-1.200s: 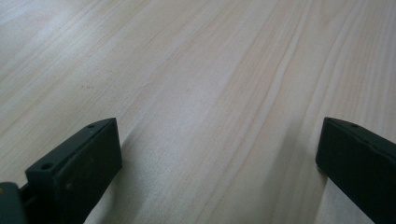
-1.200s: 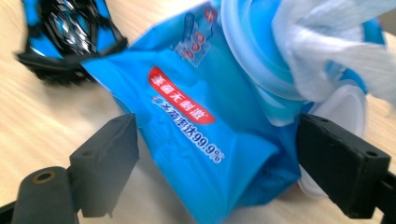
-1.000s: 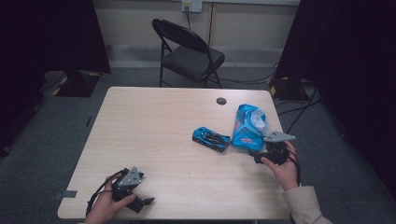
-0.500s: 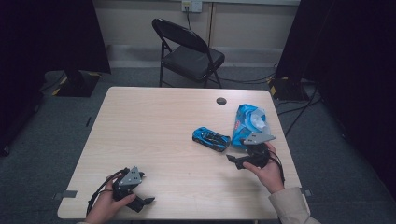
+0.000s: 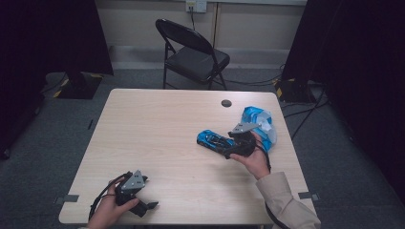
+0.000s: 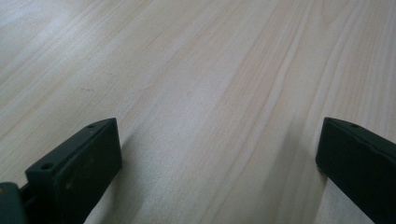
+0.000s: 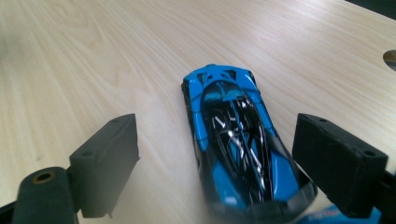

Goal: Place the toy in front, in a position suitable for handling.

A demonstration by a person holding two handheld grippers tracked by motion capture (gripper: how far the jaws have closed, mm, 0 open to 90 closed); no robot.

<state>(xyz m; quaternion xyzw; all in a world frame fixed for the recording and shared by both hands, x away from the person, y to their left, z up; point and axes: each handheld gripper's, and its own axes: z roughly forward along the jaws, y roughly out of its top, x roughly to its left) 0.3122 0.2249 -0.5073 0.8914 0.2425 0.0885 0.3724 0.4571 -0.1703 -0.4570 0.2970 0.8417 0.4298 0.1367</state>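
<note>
The right gripper (image 7: 219,154) holds its fingers spread around a blue toy car (image 7: 238,140) on the table (image 5: 157,129), apparently ready to close; the left gripper (image 5: 136,198) rests spread and empty.

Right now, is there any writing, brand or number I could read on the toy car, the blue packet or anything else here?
None can be read.
Blue toy car: no lettering or number visible on its top.
Blue packet: some print, too small and blurred in the high view; the pale marks at the right gripper view's bottom edge are cut off.
Table: plain wood grain.
</note>
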